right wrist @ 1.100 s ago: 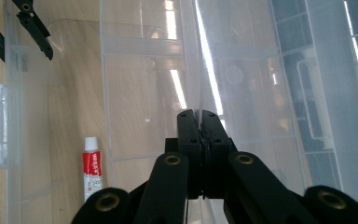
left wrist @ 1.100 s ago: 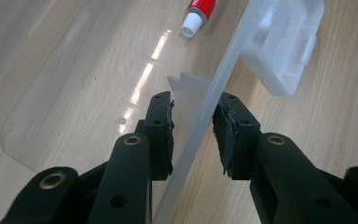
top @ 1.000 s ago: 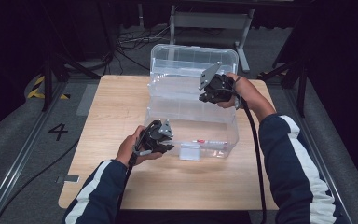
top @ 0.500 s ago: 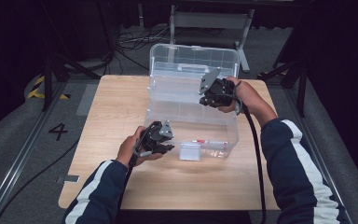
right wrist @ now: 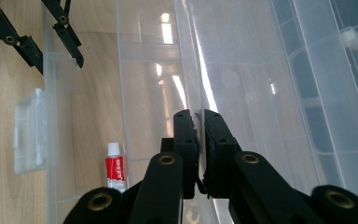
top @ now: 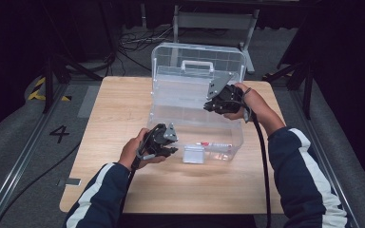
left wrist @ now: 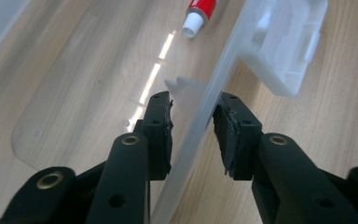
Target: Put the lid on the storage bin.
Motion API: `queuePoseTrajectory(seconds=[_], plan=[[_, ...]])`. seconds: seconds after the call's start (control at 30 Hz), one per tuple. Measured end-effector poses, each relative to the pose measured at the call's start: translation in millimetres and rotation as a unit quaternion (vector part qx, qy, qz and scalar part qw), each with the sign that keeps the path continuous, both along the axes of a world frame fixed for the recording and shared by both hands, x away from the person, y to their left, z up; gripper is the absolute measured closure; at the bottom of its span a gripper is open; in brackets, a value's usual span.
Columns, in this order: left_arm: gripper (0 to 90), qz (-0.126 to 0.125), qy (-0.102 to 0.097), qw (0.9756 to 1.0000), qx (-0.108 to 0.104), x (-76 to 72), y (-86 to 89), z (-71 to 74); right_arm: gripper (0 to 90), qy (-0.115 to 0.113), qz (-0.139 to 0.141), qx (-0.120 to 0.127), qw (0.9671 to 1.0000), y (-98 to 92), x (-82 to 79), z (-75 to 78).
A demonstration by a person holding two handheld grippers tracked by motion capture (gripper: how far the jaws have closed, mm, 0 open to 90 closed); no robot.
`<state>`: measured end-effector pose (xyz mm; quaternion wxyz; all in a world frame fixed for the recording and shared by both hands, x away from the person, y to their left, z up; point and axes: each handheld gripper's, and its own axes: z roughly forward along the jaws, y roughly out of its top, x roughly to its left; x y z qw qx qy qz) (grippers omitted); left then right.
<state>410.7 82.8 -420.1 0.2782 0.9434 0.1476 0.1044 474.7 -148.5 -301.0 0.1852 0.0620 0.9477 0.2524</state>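
Lowering toward six o'clock, the right tool point(top: 217, 105) is pinching the clear plastic storage box's point(top: 218, 137) hinged lid point(right wrist: 261, 93); left tool point(left wrist: 193, 128), spread, is straddling the front wall.

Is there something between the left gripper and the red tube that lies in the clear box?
Yes. The clear box's front wall stands between the jaws of the left gripper, which straddle it. The red tube lies beyond on the box floor, inside that wall. One jaw is already inside; the other is outside.
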Motion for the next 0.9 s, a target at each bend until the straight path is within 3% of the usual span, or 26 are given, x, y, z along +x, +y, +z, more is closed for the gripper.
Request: queuePoseTrajectory(seconds=[0.1,0.23,0.37,0.53,0.67,0.9], plan=[[67.9,-0.001,-0.01,0.9998,0.02,-1.4,-3.6,1.3,85.9,-0.001,-0.004,0.003,1.0,-0.6,-1.8,-0.8],[68.2,-0.004,-0.015,0.9995,0.028,-2.9,-4.1,2.9,84.6,0.001,-0.006,0.012,0.9999,-2.4,-4.6,-2.7],[68.5,-0.001,-0.024,0.9995,0.023,-4.5,-2.5,5.0,85.1,-0.002,-0.007,0.016,0.9998,-3.7,-7.1,-4.2],[68.5,-0.002,-0.024,0.9997,-0.005,-6.0,7.2,13.4,85.0,0.004,-0.01,0.031,0.9995,-7.6,-8.5,-6.2],[69.4,-0.005,-0.029,0.9994,-0.016,-8.6,12.5,18.5,84.7,0.007,-0.012,0.044,0.9989,-10.2,-9.4,-8.0],[72.0,-0.006,-0.032,0.9993,-0.019,-10.1,14.8,21.2,84.6,0.009,-0.01,0.051,0.9986,-12.1,-11.3,-10.0]])
